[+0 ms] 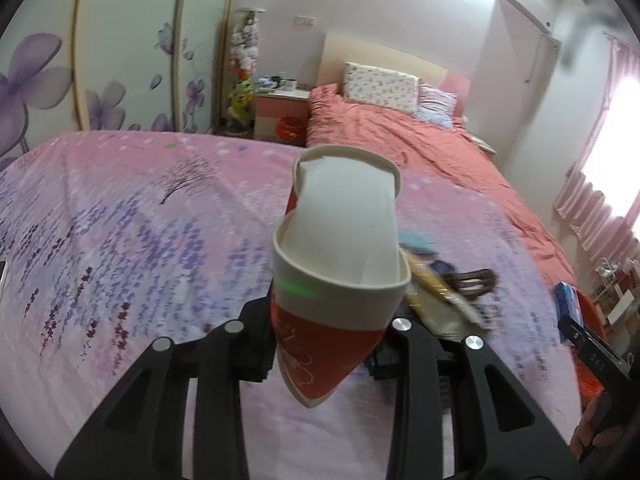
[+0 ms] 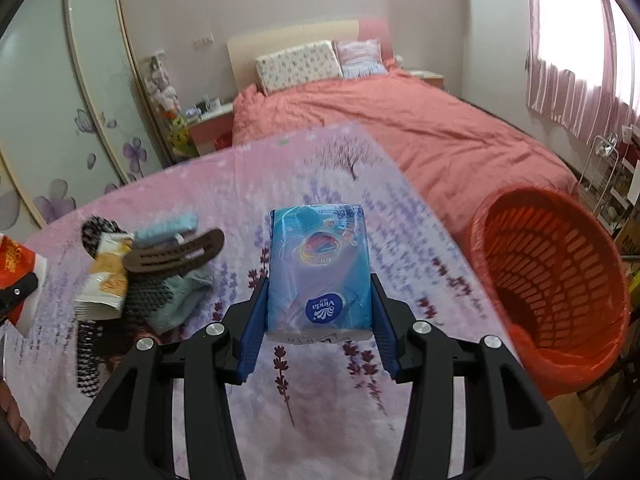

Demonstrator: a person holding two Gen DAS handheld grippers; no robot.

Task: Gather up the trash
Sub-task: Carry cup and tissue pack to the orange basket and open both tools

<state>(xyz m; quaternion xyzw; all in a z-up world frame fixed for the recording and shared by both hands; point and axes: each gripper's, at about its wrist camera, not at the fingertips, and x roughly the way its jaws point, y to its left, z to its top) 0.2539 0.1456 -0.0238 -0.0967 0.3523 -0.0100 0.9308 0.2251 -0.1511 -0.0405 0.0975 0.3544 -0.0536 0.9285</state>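
My left gripper (image 1: 334,344) is shut on a squashed red and white paper cup (image 1: 340,264) and holds it above the pink flowered bedspread (image 1: 120,220). My right gripper (image 2: 320,312) is shut on a blue Vinda tissue pack (image 2: 318,264), held above the same bedspread (image 2: 360,184). An orange plastic waste basket (image 2: 556,276) stands to the right of the right gripper, tilted toward me, its inside showing. The cup's edge also shows at the far left of the right wrist view (image 2: 16,272).
A pile lies on the bedspread left of the right gripper: a yellow and white snack wrapper (image 2: 106,276), a brown hair clip (image 2: 174,256), teal cloth (image 2: 176,300) and a dark patterned item (image 2: 96,224). A second bed with a salmon cover (image 2: 420,128) lies behind.
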